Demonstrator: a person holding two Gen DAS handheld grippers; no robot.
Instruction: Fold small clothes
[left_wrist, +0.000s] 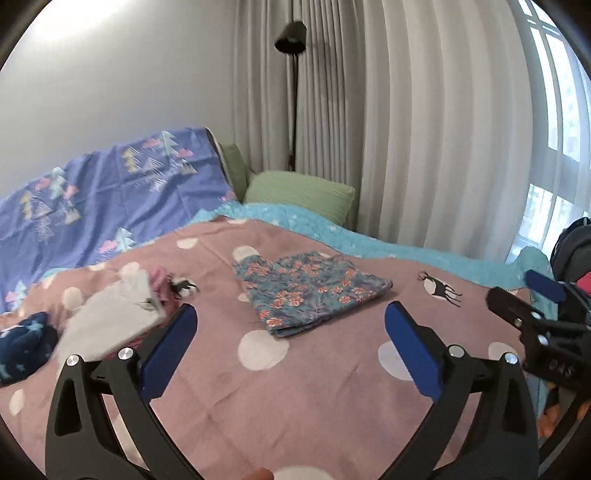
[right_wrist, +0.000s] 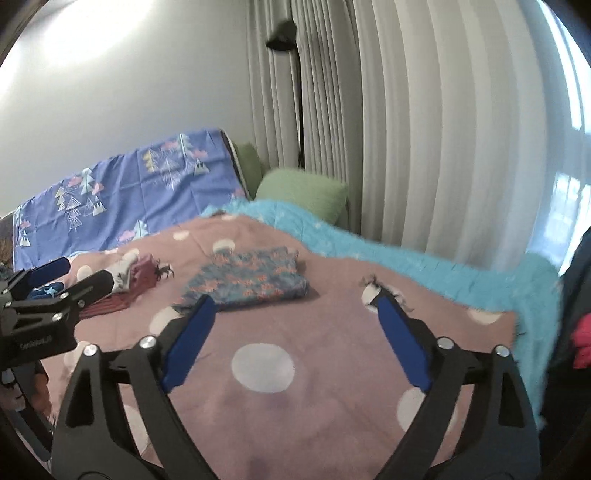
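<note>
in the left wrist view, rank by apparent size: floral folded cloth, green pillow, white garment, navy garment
1. floral folded cloth
2. green pillow and white garment: alike, unsure
3. navy garment, partly cut off

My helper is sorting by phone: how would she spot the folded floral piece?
On the pink dotted blanket, look mid-bed, right of the loose clothes pile. The floral piece lies alone as a flat folded rectangle, blue-green with small orange flowers; the pile is crumpled white, pink and navy.

Folded garment (left_wrist: 312, 290) on blanket (left_wrist: 295, 387), pile (left_wrist: 110, 317) leftward
</note>
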